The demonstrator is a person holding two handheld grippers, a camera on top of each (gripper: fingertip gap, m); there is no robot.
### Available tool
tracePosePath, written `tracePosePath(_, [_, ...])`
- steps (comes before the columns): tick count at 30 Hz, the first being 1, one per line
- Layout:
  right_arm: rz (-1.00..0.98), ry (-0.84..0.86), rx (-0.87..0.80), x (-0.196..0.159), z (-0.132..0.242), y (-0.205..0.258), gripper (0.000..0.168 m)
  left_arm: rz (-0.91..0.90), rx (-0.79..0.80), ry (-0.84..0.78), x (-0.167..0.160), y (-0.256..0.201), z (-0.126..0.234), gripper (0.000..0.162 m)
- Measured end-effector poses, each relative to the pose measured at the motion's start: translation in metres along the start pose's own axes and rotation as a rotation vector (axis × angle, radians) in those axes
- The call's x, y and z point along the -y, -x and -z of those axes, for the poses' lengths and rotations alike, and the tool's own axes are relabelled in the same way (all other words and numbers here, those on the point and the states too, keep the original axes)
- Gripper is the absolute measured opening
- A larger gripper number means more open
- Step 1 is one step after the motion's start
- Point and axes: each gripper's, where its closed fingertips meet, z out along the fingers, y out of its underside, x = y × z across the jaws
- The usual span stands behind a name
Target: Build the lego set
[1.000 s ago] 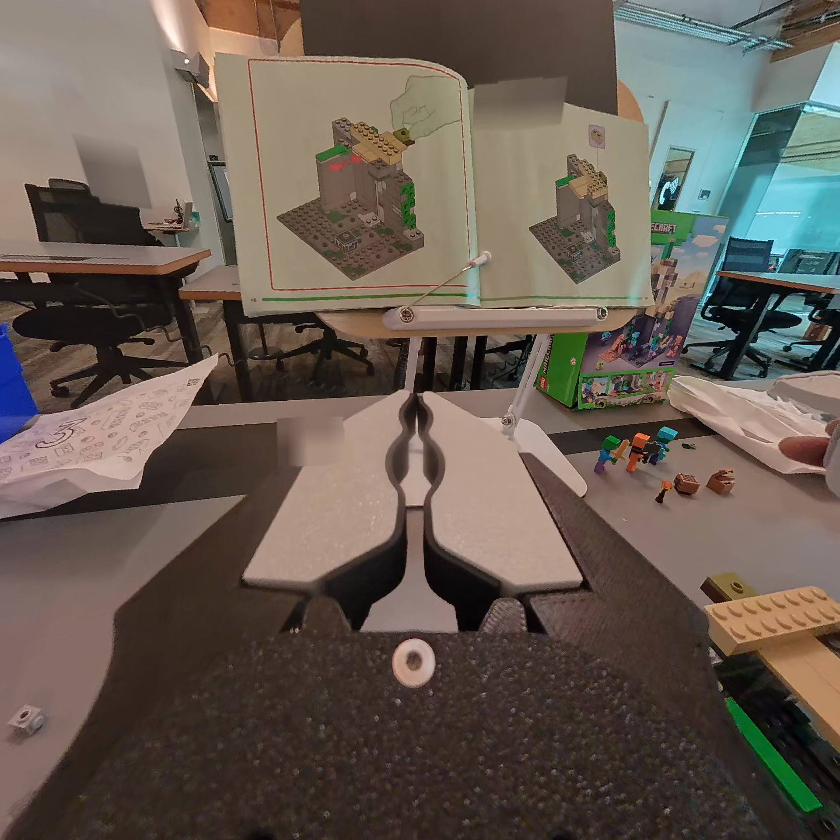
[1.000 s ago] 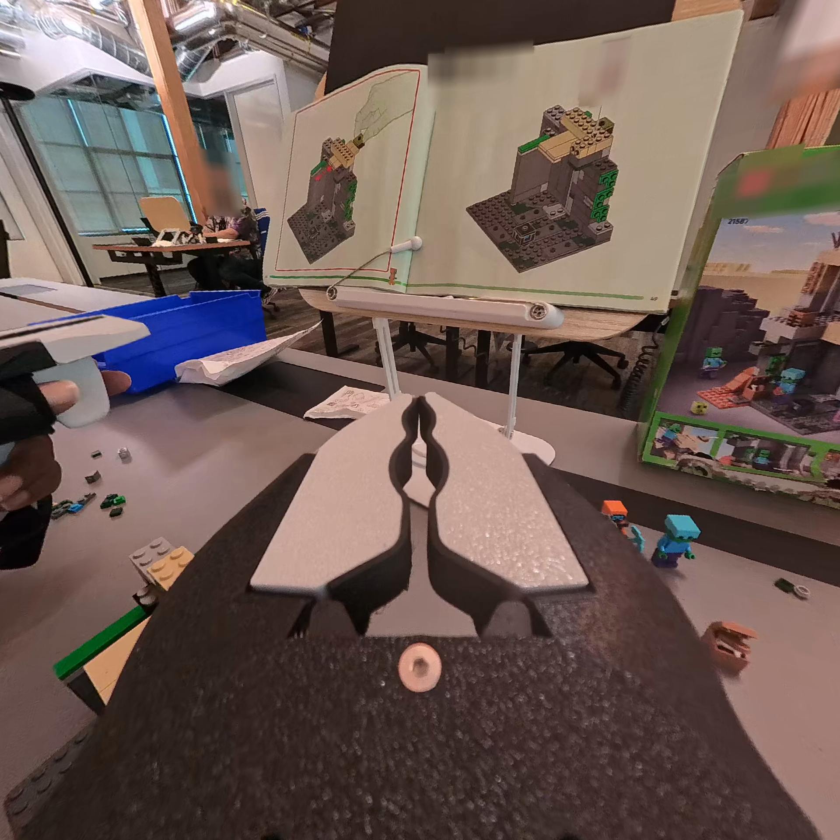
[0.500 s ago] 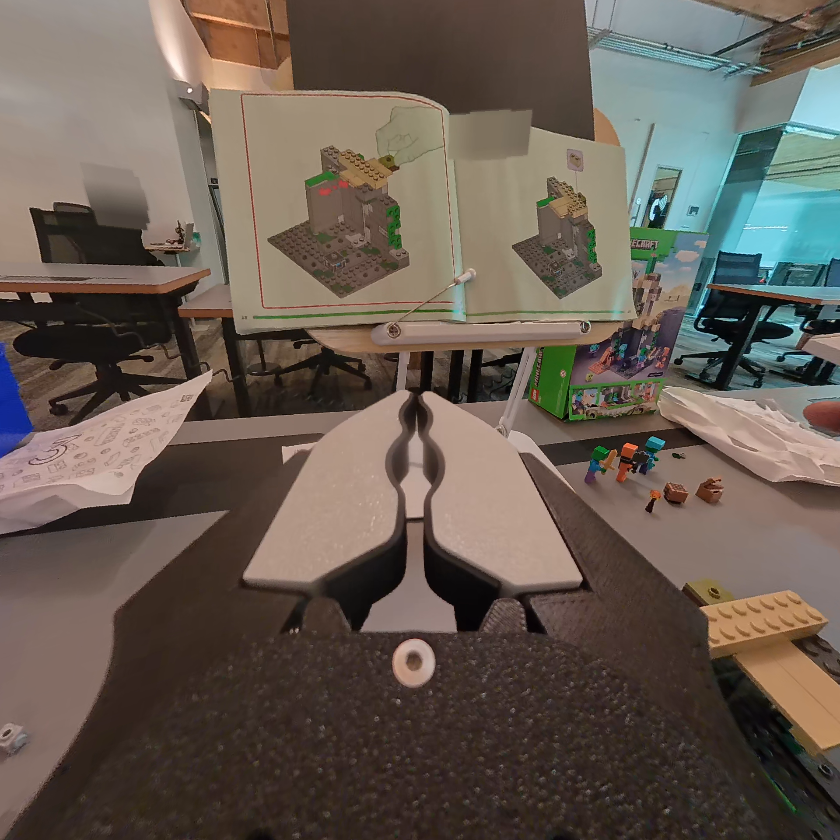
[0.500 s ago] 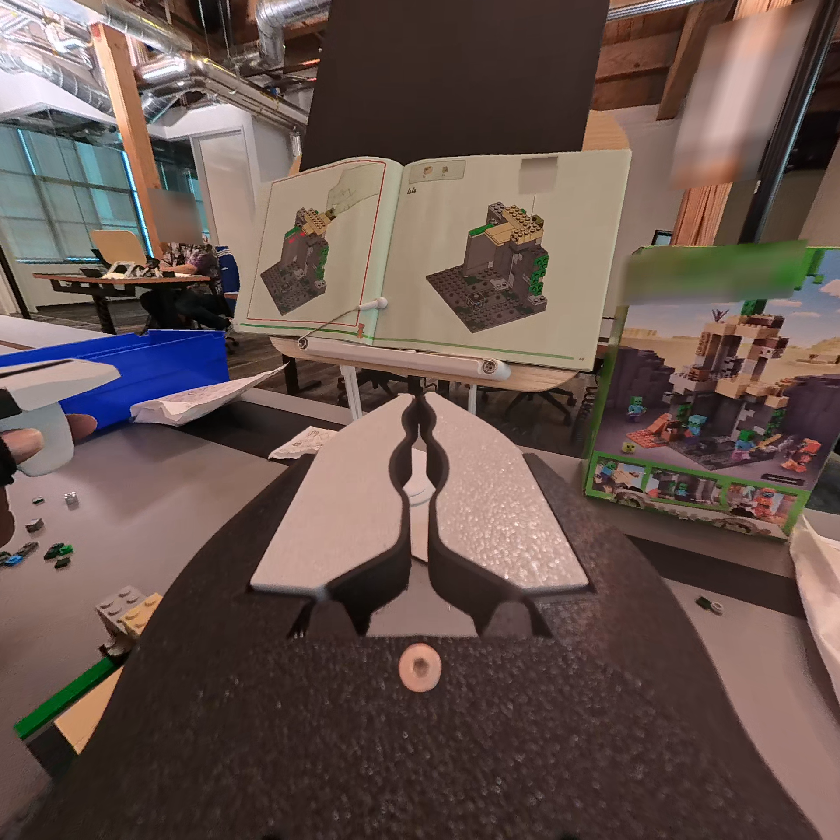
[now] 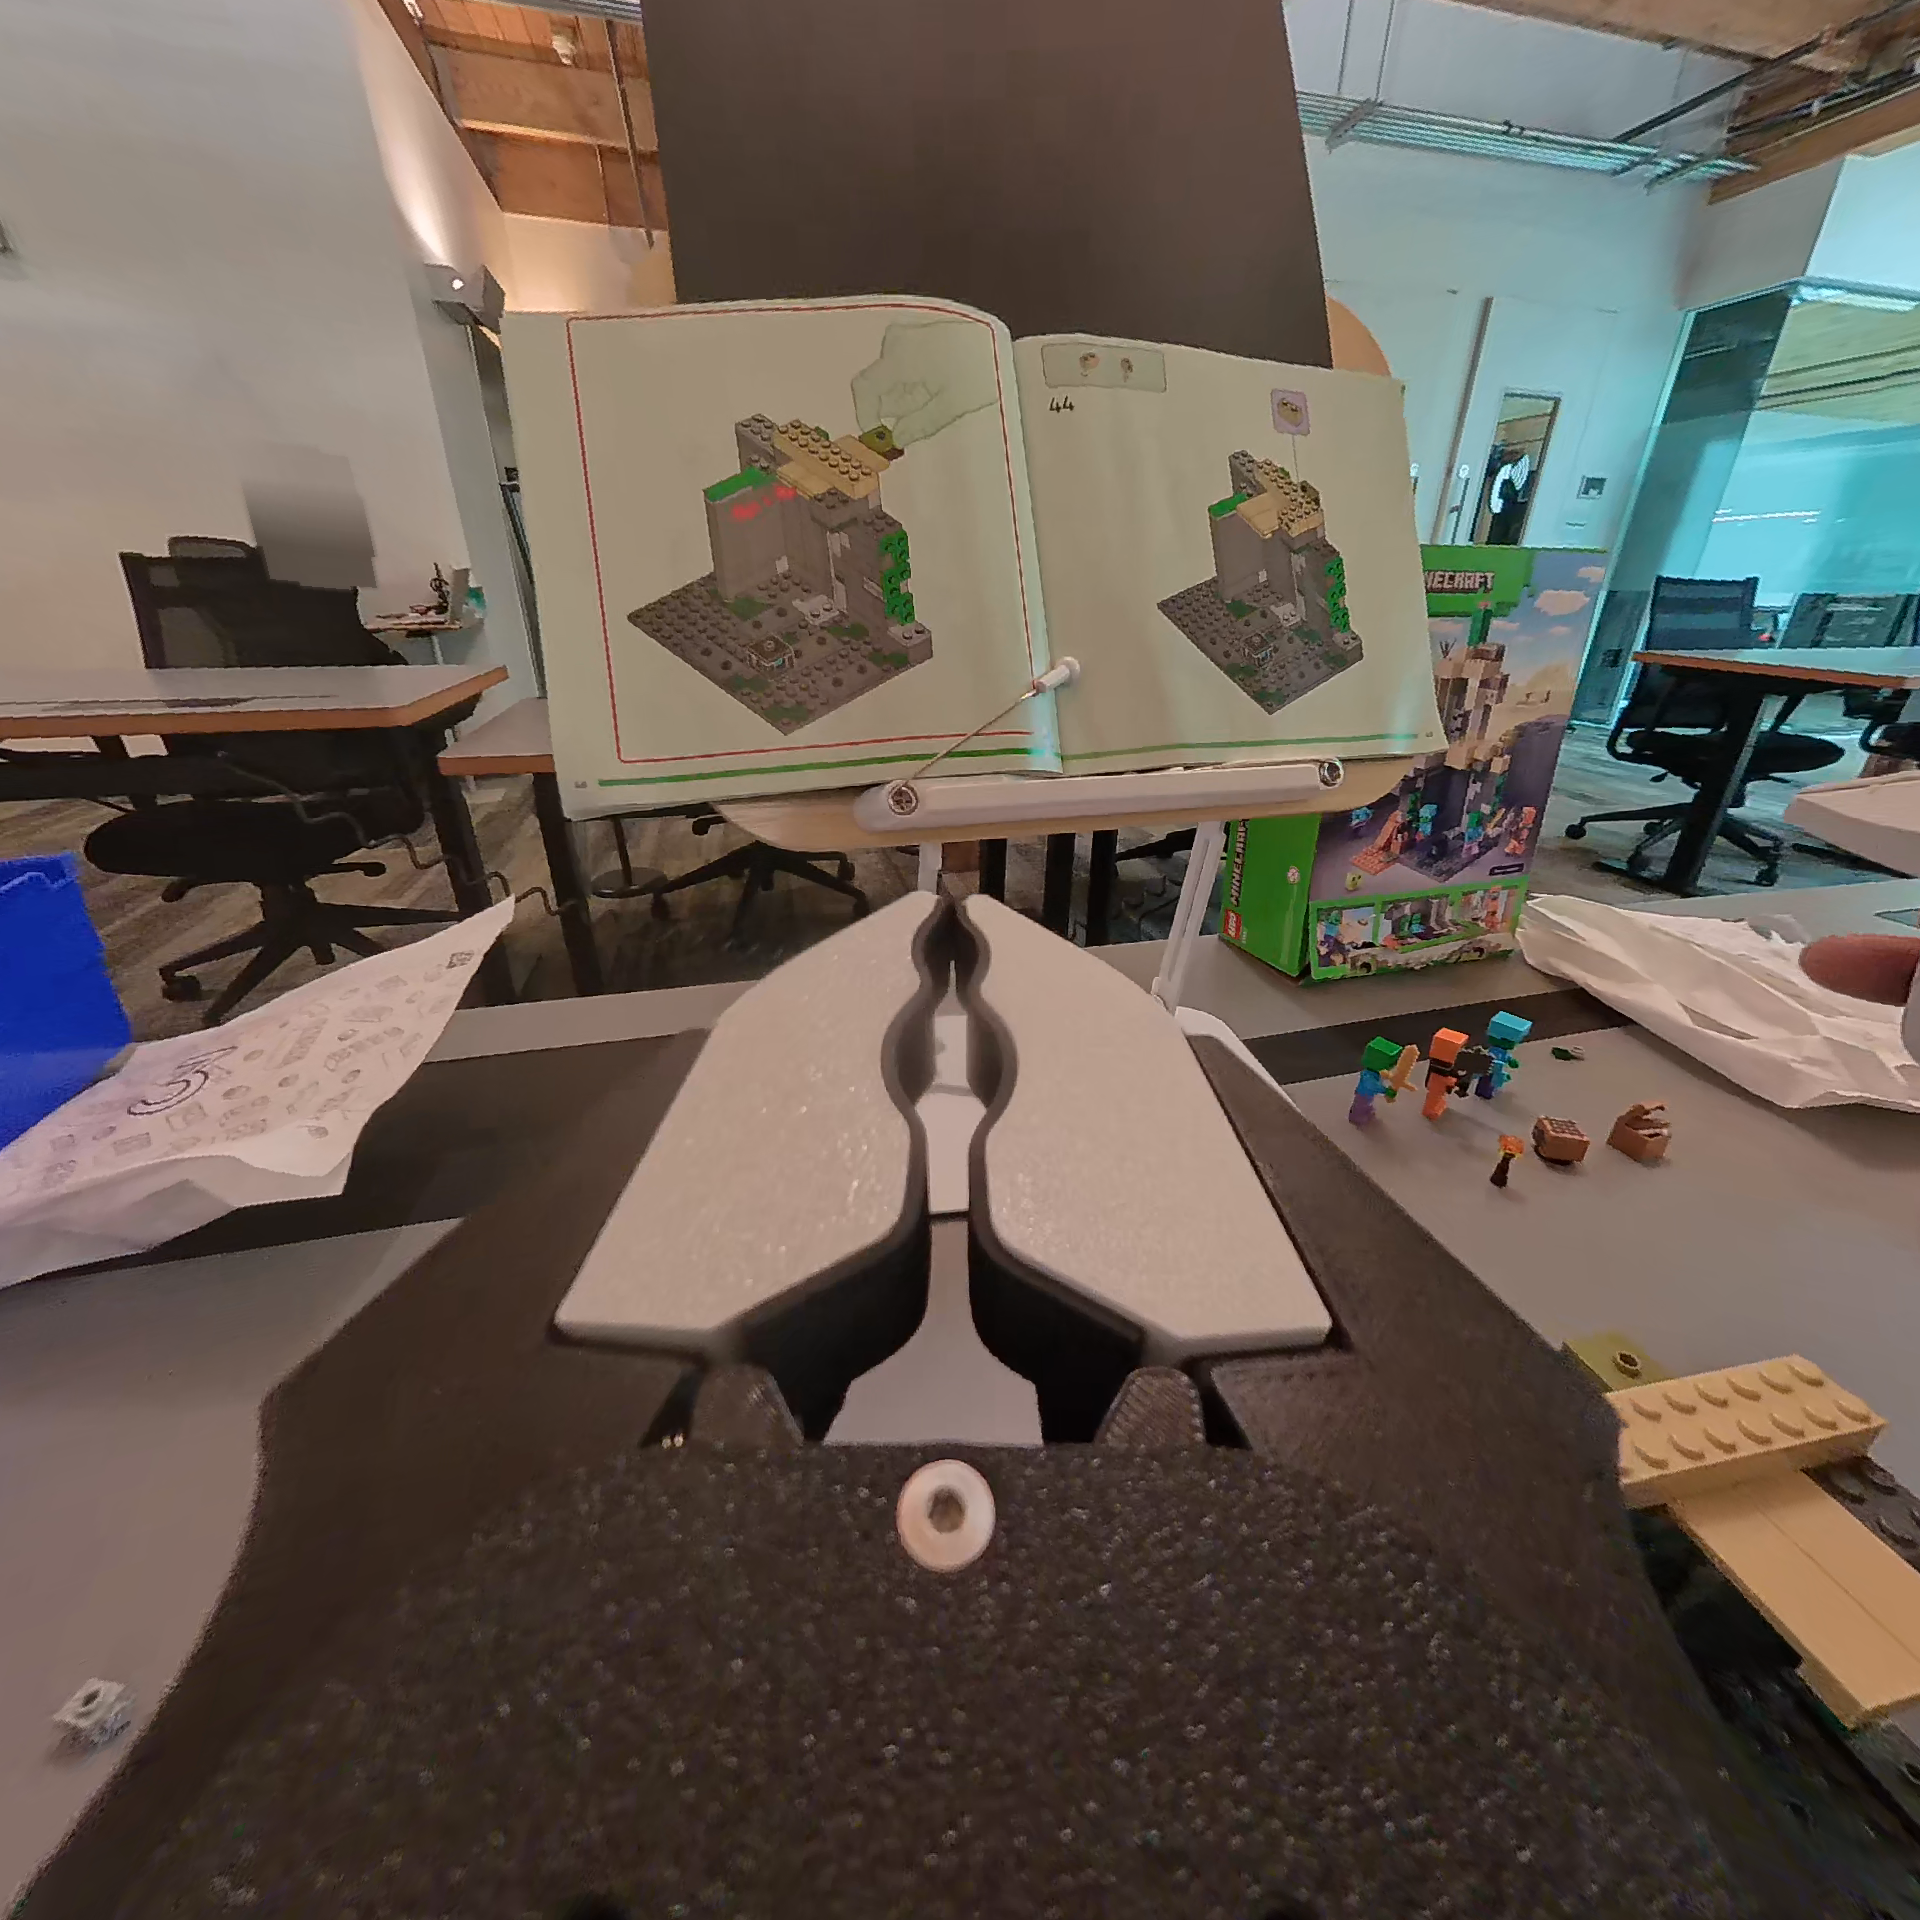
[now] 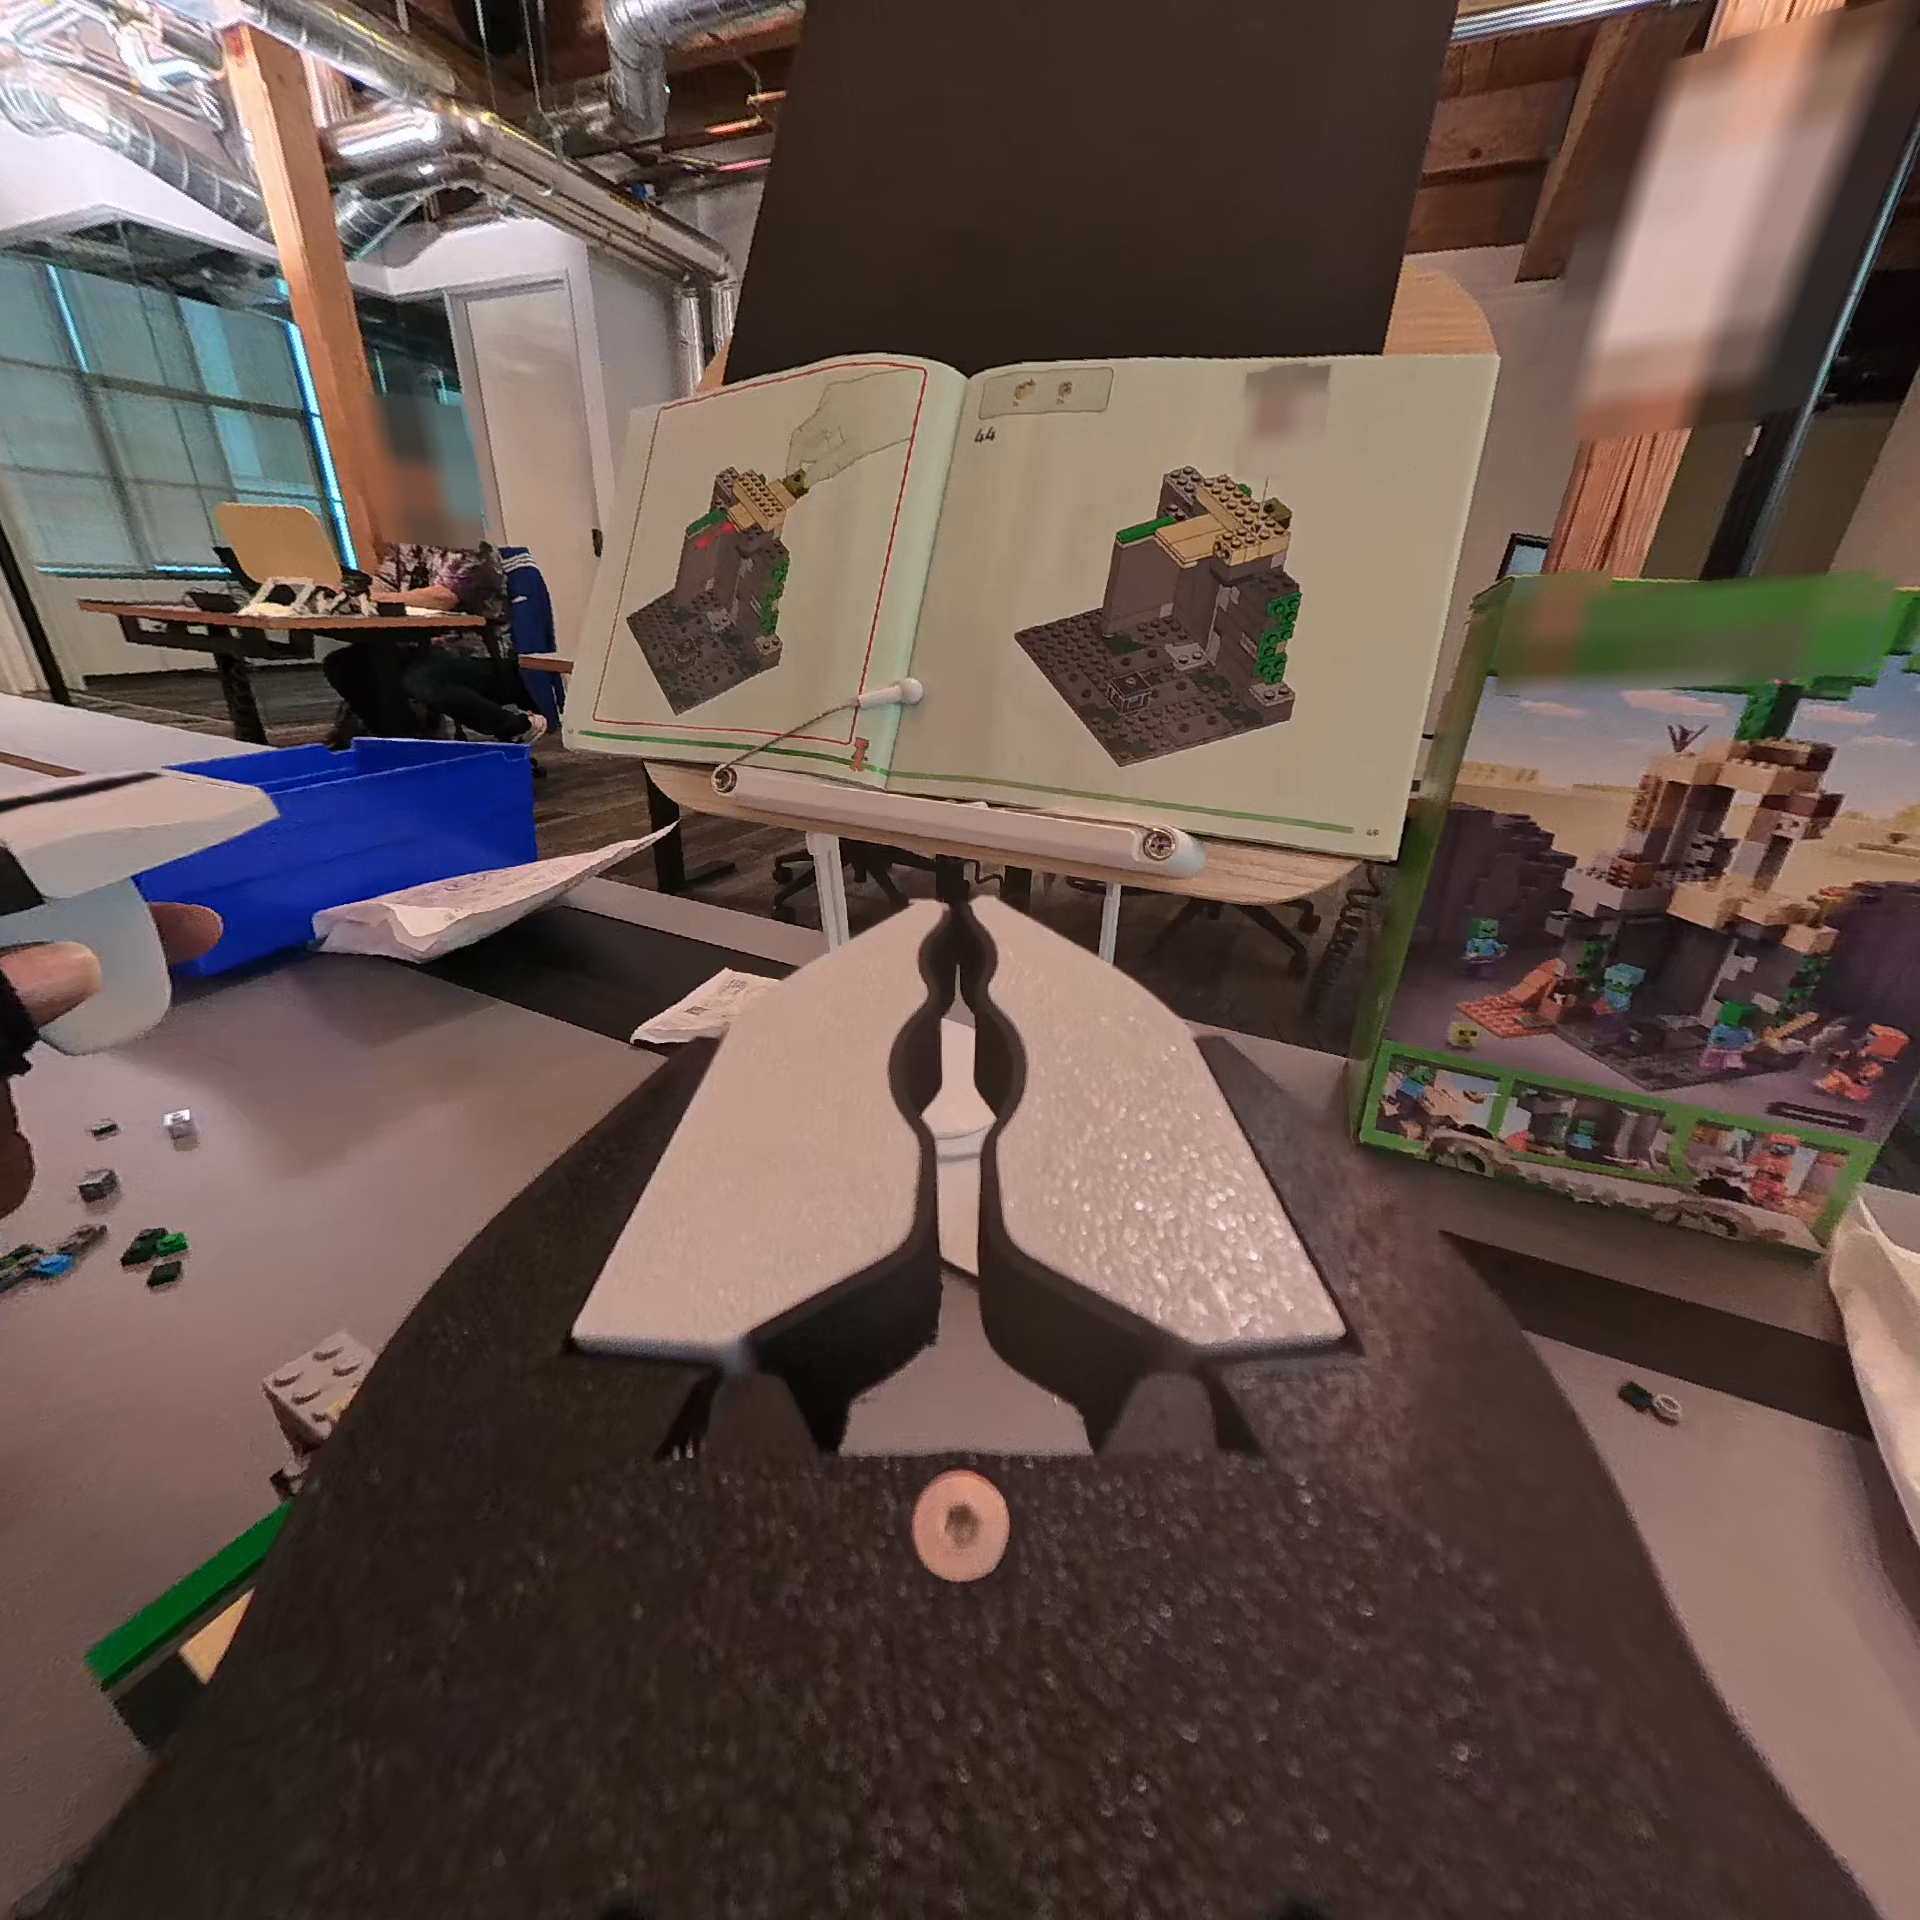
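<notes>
My left gripper (image 5: 951, 914) is shut and empty, held above the grey table and pointing at the open instruction booklet (image 5: 966, 540) on its white stand. My right gripper (image 6: 956, 916) is also shut and empty and faces the same booklet (image 6: 1039, 592). The partly built model shows at the left wrist view's lower right edge by its tan studded plate (image 5: 1745, 1434). In the right wrist view its grey brick (image 6: 312, 1382) and green plate (image 6: 177, 1621) show at the lower left. The left gripper (image 6: 104, 883), in a hand, shows at that view's left edge.
The set's box (image 6: 1662, 914) stands right of the stand. Minifigures (image 5: 1439, 1070) and brown pieces (image 5: 1558, 1138) stand in front of it. A blue bin (image 6: 343, 831), white paper bags (image 5: 239, 1070) (image 5: 1714, 997) and loose small pieces (image 6: 135, 1236) lie around. A person sits at a far table (image 6: 281, 623). The left gripper's tips are roughly 20 cm from the right gripper's.
Both grippers have drawn back from the booklet stand, which now looks smaller and lower in each view. The right view has swung right, showing more of the box. Both stay shut.
</notes>
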Motion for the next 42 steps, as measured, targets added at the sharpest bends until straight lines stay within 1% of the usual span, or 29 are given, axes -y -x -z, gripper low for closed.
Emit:
tracePosePath(3, [-0.005,0.013,-0.009,-0.002,-0.004,-0.001,0.0,0.002,0.006,0.001,-0.001,0.003,0.0,0.0])
tracePosePath(5, [0.029,0.009,-0.033,0.004,-0.009,-0.004,0.0,0.005,0.008,0.0,-0.001,0.004,-0.001,0.0])
tracePosePath(8, [0.105,-0.013,-0.057,0.024,-0.024,-0.004,0.0,0.016,0.0,0.005,-0.003,0.003,-0.002,0.0])
tracePosePath(12, [0.137,-0.067,-0.071,0.057,-0.051,0.003,0.0,0.008,-0.005,0.013,-0.007,0.002,-0.002,0.0])
tracePosePath(15, [0.133,-0.07,-0.072,0.077,-0.074,0.008,0.0,0.019,0.0,0.014,-0.008,0.006,-0.002,0.0])
tracePosePath(18, [0.109,-0.046,-0.08,0.087,-0.095,0.007,0.0,0.019,0.006,0.011,-0.007,0.009,-0.002,0.0])
tracePosePath(22, [0.101,-0.028,-0.086,0.086,-0.119,-0.001,0.0,0.035,0.008,0.024,-0.012,0.012,-0.003,0.0])
tracePosePath(29, [0.118,-0.018,-0.085,0.075,-0.154,-0.011,0.0,0.046,0.006,0.041,-0.02,0.018,-0.005,0.0])
tracePosePath(42, [0.153,-0.029,-0.077,0.092,-0.198,-0.01,0.0,0.034,0.017,0.041,-0.022,0.021,-0.006,0.0])
